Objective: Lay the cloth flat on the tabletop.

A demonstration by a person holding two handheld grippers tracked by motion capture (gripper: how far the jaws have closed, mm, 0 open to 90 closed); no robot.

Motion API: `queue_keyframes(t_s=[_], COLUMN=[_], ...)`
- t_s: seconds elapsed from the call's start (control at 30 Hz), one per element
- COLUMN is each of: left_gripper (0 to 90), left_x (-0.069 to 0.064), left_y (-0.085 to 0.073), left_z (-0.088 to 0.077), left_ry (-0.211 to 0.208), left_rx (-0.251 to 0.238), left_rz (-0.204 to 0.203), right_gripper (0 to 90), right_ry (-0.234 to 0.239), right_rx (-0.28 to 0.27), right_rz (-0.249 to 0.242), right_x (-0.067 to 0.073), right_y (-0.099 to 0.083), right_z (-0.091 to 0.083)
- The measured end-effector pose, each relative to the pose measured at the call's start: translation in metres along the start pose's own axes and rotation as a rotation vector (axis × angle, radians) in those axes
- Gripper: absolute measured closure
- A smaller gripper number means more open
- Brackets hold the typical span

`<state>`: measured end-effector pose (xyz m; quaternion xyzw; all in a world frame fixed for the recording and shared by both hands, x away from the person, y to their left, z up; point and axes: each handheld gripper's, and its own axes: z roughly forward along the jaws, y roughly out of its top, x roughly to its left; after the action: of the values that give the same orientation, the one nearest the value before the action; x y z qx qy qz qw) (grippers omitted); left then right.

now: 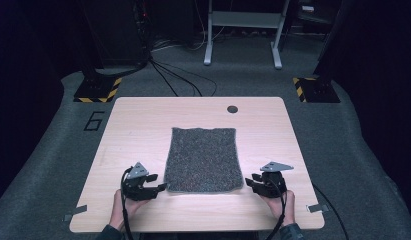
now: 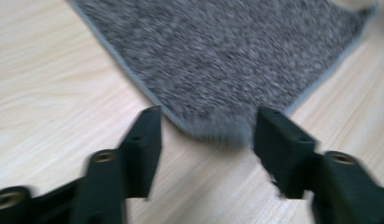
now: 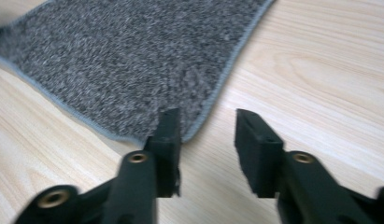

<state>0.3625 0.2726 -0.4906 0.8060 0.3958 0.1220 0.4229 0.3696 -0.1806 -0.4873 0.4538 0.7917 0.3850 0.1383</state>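
Note:
A grey speckled mat [image 1: 203, 159] with a pale bound edge lies flat in the middle of the wooden table [image 1: 138, 125]. My left gripper [image 1: 162, 187] stands open at the mat's near left corner; in the left gripper view that corner of the mat [image 2: 217, 60] sits right between its jaws [image 2: 206, 126]. My right gripper [image 1: 250, 181] is open at the near right corner. In the right gripper view the mat [image 3: 124, 60] has its corner just ahead of the left jaw, with the gripper [image 3: 206, 116] over bare wood. Nothing is held.
A round dark grommet hole [image 1: 232, 109] sits near the table's far edge. Beyond the table are a carpeted floor, cables [image 1: 178, 75], a white stand frame [image 1: 243, 30] and black-and-yellow taped bases [image 1: 98, 90]. Tape tabs mark the table's near corners.

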Motion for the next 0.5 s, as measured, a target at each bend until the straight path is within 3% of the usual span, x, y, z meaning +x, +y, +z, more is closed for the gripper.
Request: queue_keyframes(t_s=[0.13,0.2,0.3,0.4,0.43,0.47,0.5], left_gripper=[28.2,25.4,20.1,15.4,15.5,15.3,15.1], left_x=[0.014,0.016,0.018,0.016,0.015,0.012,0.010], left_y=[0.018,0.026,0.032,0.032,0.031,0.029,0.028], left_z=[-0.007,0.000,0.019,0.039,0.042,0.047,0.049], left_ry=[0.053,0.084,0.081,0.107,0.119,0.133,0.142], left_rx=[-0.029,-0.013,0.032,0.098,0.118,0.129,0.152], left_rz=[-0.016,-0.010,-0.029,-0.007,0.010,0.012,0.034], right_gripper=[39.3,30.7,17.6,10.8,9.6,9.3,9.0], right_ry=[-0.008,-0.012,-0.014,-0.038,-0.049,-0.059,-0.065], right_rx=[-0.027,-0.017,0.019,0.054,0.066,0.073,0.083], right_rz=[0.038,0.036,0.020,0.011,0.028,-0.002,0.001], right_x=[-0.005,-0.003,0.000,0.000,0.001,-0.001,-0.001], right_y=[0.011,0.018,0.026,0.029,0.029,0.028,0.027], right_z=[0.000,0.007,0.027,0.048,0.053,0.057,0.060])
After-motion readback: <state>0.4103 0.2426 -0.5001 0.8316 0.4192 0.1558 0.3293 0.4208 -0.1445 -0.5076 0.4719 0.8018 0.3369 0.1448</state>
